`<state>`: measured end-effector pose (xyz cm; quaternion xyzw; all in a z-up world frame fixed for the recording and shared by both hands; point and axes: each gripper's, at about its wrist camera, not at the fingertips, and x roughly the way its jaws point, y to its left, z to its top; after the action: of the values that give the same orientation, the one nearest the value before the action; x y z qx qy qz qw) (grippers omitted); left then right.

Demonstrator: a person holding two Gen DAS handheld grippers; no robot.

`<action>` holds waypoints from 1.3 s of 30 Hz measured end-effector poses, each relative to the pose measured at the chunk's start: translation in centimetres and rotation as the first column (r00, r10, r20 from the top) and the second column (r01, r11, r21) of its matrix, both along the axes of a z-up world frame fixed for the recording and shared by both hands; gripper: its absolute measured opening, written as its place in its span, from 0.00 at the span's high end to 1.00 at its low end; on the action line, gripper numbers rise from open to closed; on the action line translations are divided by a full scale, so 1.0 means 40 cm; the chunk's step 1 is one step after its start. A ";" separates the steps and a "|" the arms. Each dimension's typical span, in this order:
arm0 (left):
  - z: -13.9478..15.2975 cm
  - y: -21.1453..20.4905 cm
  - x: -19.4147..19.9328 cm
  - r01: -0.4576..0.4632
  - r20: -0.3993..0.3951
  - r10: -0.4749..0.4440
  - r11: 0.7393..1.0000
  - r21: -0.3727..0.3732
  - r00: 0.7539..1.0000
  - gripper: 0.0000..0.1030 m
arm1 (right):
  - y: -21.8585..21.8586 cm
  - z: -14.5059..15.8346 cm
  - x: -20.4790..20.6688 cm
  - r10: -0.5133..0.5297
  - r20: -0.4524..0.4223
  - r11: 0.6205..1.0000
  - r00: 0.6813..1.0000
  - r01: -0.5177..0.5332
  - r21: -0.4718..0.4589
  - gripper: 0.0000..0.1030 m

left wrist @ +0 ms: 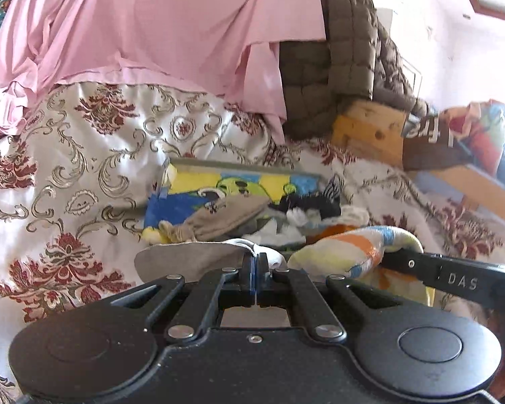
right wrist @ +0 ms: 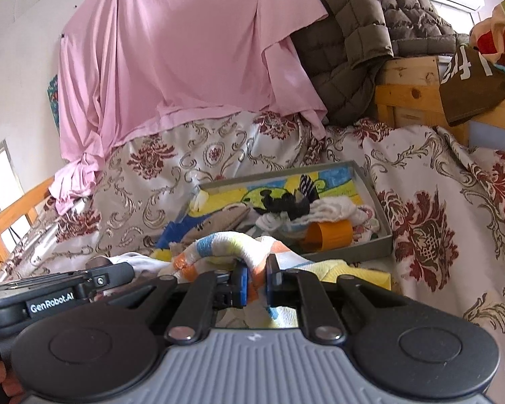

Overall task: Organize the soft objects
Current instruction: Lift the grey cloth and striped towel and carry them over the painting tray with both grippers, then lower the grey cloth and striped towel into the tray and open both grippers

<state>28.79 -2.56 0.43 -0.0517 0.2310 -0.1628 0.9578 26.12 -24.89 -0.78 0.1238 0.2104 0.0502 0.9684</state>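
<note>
- grey fabric of a sock (left wrist: 185, 259) sits pinched in the left gripper (left wrist: 256, 262), whose jaws are pressed almost together on its white edge.
- the right gripper (right wrist: 256, 276) has its jaws clamped on a striped fuzzy sock (right wrist: 225, 245), banded in orange, blue, yellow and white.
- both socks are held just in front of the near edge of a shallow grey tray (right wrist: 377, 202) lying on the floral bedspread (right wrist: 437, 219).
- inside the tray lie a beige sock (right wrist: 219, 222), a black sock (right wrist: 282, 203), white socks (right wrist: 333, 208) and an orange roll (right wrist: 330, 234).
- a pink cloth (right wrist: 185, 50) and a quilted brown jacket (right wrist: 360, 33) hang behind the bedspread's far edge.
</note>
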 end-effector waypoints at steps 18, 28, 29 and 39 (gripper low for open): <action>0.133 -0.048 0.281 -0.051 0.098 0.056 0.997 -0.053 0.994 1.00 | -0.103 0.116 0.301 -0.017 0.202 0.999 0.979 0.009 0.040 0.89; 0.048 -0.129 0.464 -0.084 0.030 0.085 0.995 -0.058 0.996 1.00 | -0.210 -0.004 0.431 -0.077 -0.014 0.982 0.997 0.079 0.169 0.89; 0.032 -0.132 0.472 -0.087 0.009 0.088 0.994 -0.063 0.996 1.00 | -0.210 -0.014 0.437 -0.072 -0.032 0.982 0.997 0.076 0.172 0.89; -0.070 -0.143 0.498 -0.095 -0.146 0.091 0.995 -0.021 0.985 0.98 | -0.169 -0.056 0.461 -0.012 -0.148 0.988 0.989 0.034 0.152 0.72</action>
<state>48.70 -8.29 -2.35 -0.0872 0.2950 -0.1170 0.9443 44.57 -31.64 -3.03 0.2039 0.2749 0.0458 0.9385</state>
